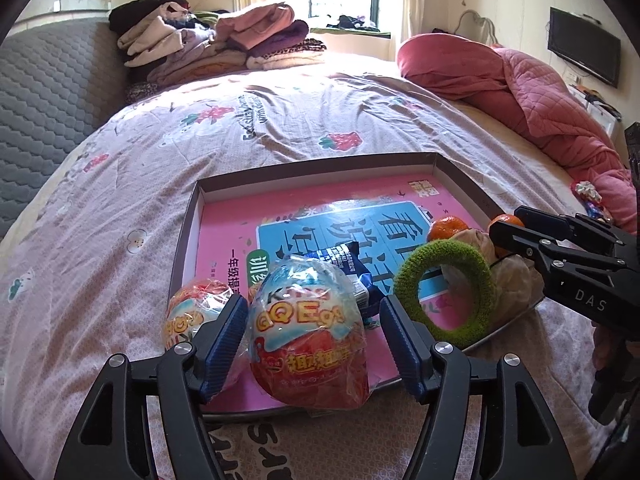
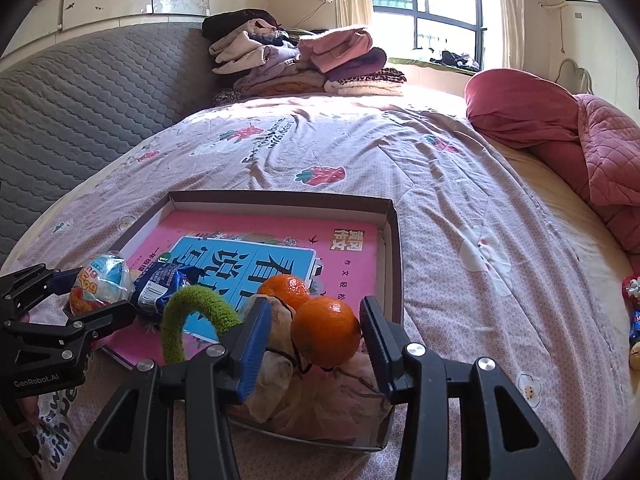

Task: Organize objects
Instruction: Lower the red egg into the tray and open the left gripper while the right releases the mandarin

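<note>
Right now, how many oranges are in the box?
2. One orange sits between the right gripper's open fingers, atop a crumpled bag; the other orange lies just behind it. More could be hidden under the bag.

A quilt-covered bed (image 2: 400, 168) carries a shallow box (image 2: 394, 240) at 6 o'clock, folded clothes (image 2: 304, 64) at 12, and a red quilt (image 2: 568, 136) at 2.
</note>
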Action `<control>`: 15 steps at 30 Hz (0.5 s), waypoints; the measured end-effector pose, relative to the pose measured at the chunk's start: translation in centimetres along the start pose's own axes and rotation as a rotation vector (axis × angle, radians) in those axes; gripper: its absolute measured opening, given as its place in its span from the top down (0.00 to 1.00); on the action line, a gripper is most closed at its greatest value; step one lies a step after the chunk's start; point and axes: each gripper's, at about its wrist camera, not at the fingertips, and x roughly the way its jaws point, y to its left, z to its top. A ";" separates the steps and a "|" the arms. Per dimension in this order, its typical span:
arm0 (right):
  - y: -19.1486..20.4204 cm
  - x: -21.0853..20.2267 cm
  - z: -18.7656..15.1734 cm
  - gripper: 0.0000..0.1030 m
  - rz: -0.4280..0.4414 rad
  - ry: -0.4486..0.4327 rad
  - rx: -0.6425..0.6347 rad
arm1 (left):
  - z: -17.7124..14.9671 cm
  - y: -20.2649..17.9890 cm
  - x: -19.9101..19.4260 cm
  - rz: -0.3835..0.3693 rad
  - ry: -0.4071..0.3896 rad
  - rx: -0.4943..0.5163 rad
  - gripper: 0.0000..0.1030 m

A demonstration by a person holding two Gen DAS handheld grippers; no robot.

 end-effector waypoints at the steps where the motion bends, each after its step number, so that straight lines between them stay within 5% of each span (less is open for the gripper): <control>1: -0.1 0.0 0.0 0.56 -0.002 -0.001 0.002 | 0.1 0.0 -0.1 0.001 -0.002 -0.001 0.32; 15: 0.0 -1.1 0.6 0.56 0.006 -0.029 0.005 | 0.6 -0.1 -1.3 0.003 -0.029 0.002 0.32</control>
